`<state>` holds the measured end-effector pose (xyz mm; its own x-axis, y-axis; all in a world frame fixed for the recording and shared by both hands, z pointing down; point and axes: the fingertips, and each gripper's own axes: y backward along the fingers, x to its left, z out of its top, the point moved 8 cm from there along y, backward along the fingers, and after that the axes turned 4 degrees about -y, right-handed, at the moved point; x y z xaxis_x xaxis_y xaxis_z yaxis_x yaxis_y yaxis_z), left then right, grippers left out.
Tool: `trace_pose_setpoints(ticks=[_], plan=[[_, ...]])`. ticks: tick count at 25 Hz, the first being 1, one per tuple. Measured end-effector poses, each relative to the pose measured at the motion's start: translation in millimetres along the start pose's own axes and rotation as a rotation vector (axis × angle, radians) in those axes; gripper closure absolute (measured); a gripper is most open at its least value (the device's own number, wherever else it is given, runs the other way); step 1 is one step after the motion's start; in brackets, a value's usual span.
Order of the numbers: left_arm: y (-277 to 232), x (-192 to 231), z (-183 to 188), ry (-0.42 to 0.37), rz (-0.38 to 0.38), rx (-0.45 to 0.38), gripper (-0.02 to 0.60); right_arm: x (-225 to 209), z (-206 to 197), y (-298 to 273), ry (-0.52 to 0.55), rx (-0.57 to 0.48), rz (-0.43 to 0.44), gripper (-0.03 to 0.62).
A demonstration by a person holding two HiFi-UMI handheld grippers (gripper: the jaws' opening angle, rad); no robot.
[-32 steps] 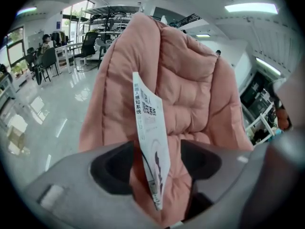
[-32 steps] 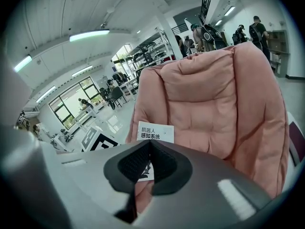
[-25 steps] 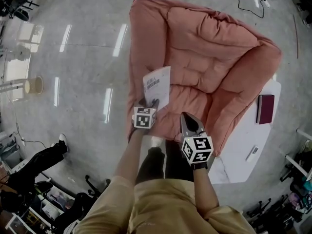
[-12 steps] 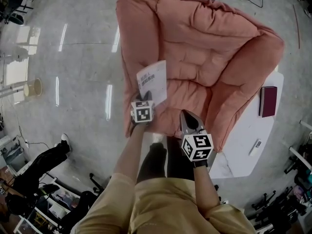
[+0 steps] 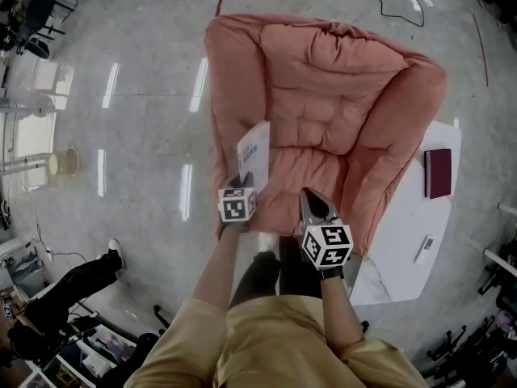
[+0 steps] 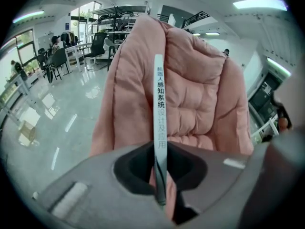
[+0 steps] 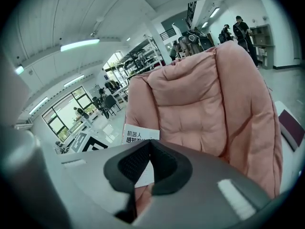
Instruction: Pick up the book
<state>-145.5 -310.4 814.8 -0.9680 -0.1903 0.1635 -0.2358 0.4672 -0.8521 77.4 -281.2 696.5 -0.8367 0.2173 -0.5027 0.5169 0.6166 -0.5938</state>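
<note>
Closest to us, our left gripper (image 5: 247,181) has the book (image 5: 255,148) between its jaws. The jaws are closing, and the pads press on either side of the thin white volume near its lower end. From the left gripper view we see the book edge-on, its printed spine (image 6: 158,104) running straight up out of the jaws. From the head view it stands tilted on edge above the front of the seat, close to the armrest on the picture's left. We cannot tell whether it touches the cushion.

Just to the right, our right gripper (image 5: 307,194) hangs over the seat's front edge with its jaw tips brought together and nothing held. Through the gap below the tips its own view catches only the white cover of the book (image 7: 139,133), beyond it and apart from it.

Behind both stands the pink padded chair (image 5: 339,87), with quilted seat and back and thick arms. Against its right arm is a white table (image 5: 400,233) carrying a dark red notebook (image 5: 439,172) and a small pale object (image 5: 424,249) too small to name. Around everything lies the glossy grey floor (image 5: 137,103), with a cable (image 5: 386,2) at the far edge.
</note>
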Motion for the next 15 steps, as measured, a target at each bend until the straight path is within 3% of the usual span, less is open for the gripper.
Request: trace_pose_setpoints(ticks=[7,15], plan=[[74.6,-17.4,-4.5,0.056,-0.086,-0.054,0.537,36.3,15.2,36.5,0.001,-0.072,0.005,0.59],[198.6,-36.0,44.5,0.086,-0.188,-0.349,0.538,92.6,46.9,104.1,0.063,-0.237,-0.016,0.591]])
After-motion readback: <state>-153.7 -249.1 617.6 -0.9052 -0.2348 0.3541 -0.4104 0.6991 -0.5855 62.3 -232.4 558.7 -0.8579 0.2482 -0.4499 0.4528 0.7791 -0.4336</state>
